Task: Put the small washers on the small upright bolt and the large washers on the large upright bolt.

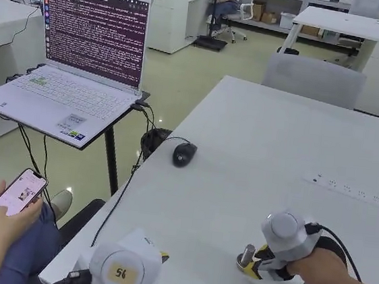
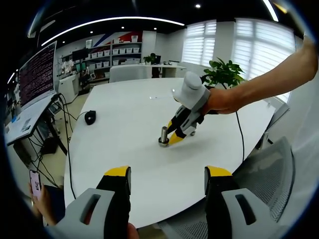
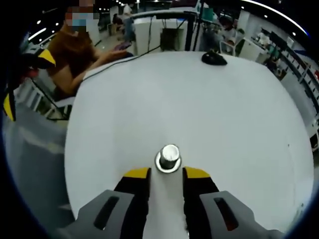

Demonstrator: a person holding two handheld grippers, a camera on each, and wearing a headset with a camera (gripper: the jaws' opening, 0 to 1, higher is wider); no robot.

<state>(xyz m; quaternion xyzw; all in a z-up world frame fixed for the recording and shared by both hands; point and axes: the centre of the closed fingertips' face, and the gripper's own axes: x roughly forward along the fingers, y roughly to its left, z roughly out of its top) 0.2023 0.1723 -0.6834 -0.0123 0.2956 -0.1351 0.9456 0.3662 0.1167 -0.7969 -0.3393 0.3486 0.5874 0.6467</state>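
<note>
Yellow-tipped both. Holds right gripper (image 3: 167, 175) low on the white table (image 3: 224, 114), forearm (image 2: 269, 74) outstretched, jaws narrowly parted just behind the large upright bolt (image 3: 168, 155). Holds left gripper (image 2: 168, 175) back, jaws wide, empty.

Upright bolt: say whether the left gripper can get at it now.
Likely yes: the left gripper, jaws open, faces the bolt across bare table, though the right gripper crowds one side.

Right gripper (image 3: 166, 174) low (jaws barely apart), left gripper (image 2: 168, 173) wide.
</note>
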